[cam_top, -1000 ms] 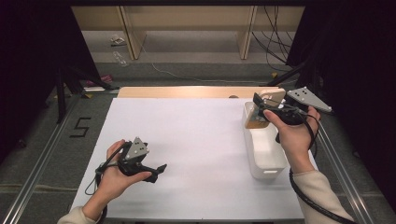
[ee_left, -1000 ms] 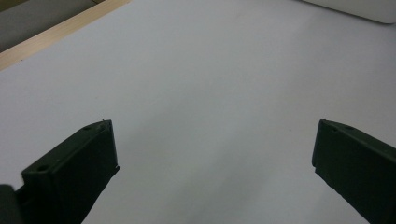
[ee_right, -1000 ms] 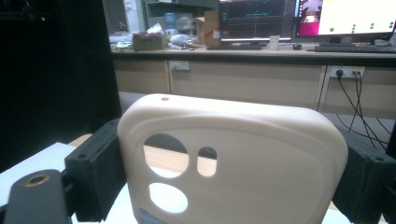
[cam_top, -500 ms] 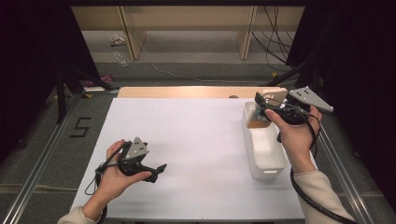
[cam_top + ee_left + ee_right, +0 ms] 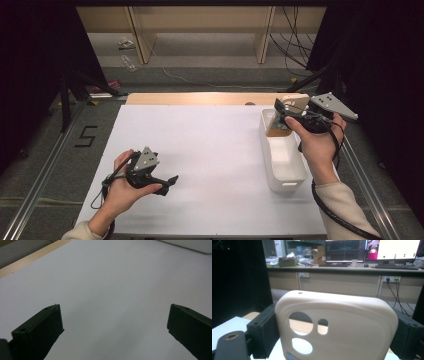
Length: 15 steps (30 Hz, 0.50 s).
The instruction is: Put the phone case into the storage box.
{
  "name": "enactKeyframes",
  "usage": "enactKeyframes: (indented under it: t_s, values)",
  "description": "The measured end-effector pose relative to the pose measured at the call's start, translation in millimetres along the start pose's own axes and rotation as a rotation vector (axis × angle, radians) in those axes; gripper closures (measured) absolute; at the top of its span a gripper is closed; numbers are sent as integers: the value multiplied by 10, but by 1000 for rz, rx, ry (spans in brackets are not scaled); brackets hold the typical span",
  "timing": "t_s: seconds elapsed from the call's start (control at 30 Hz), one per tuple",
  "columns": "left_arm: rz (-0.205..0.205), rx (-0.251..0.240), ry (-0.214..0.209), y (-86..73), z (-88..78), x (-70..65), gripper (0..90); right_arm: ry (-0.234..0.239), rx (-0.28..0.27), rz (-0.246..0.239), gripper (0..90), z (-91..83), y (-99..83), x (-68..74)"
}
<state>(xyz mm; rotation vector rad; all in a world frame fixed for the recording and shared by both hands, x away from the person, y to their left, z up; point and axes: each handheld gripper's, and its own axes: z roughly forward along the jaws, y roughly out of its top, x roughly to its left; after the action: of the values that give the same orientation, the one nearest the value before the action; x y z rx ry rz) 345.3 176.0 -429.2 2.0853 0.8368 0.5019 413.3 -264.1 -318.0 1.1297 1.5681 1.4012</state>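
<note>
A cream phone case (image 5: 352, 315) with camera cut-outs stands upright between the two black jaws of my right gripper (image 5: 334, 323), which is shut on its sides. In the high view that right gripper (image 5: 282, 112) holds the case (image 5: 294, 102) above the far end of a white bin (image 5: 285, 172) at the table's right. My left gripper (image 5: 169, 184) rests low over the white table (image 5: 210, 145) at the front left. Its jaws stand wide apart, and in the left gripper view nothing lies between them (image 5: 113, 310).
A brownish thing (image 5: 276, 129) lies in the bin's far end, below the case. A wooden strip (image 5: 200, 98) runs along the table's far edge. Metal rails border both sides, with dark curtains and shelving beyond. A corner of the white bin (image 5: 190, 243) shows past the left gripper.
</note>
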Motion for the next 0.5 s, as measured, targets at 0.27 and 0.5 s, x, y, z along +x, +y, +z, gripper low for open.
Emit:
enactKeyframes:
  t_s: [0.27,0.5]
  values:
    - [-1,-1,0,1,0,-1,0,-7,1,-4,128,6,-9,-17]
    - [0,1,1,0,2,-1,0,-14,3,-6,128,12,-17,-30]
